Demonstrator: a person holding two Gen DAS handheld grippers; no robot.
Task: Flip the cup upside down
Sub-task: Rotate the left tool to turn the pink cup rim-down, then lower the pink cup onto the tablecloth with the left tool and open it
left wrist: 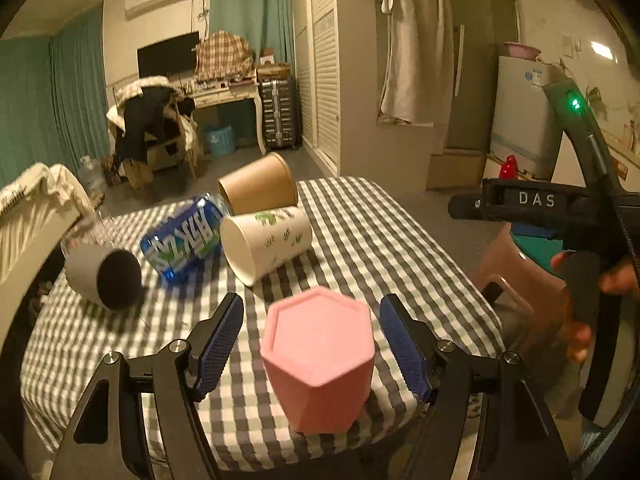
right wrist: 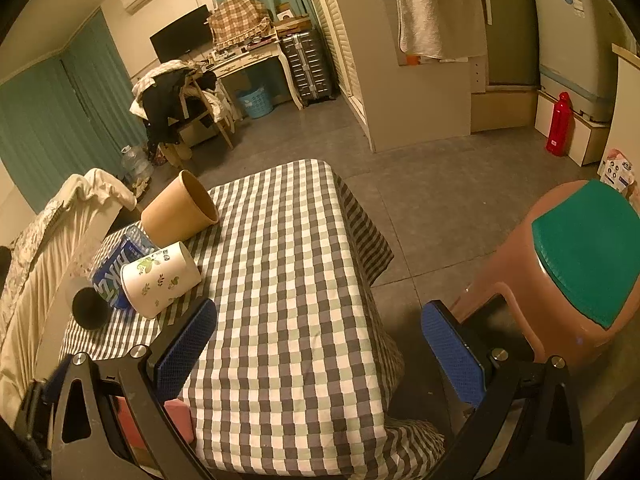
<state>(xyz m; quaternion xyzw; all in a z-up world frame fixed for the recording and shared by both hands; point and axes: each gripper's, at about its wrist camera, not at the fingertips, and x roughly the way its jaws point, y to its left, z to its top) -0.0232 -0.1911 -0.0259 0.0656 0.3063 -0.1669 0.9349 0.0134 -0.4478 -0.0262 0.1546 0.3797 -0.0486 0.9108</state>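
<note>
A pink faceted cup [left wrist: 320, 360] stands upside down on the checked tablecloth [left wrist: 380, 240], base up, near the table's front edge. My left gripper [left wrist: 312, 344] is open, its blue pads on either side of the cup and apart from it. In the right wrist view only a pink corner of the cup [right wrist: 178, 416] shows behind the left finger. My right gripper [right wrist: 320, 360] is open and empty over the table's front right edge; it also shows in the left wrist view [left wrist: 520, 204], held by a hand.
Lying on their sides on the table's left: a white leaf-print cup [left wrist: 266, 242], a brown paper cup [left wrist: 258, 190], a grey cup [left wrist: 104, 276] and a blue bottle [left wrist: 184, 238]. A pink stool with a green top [right wrist: 576, 264] stands right of the table.
</note>
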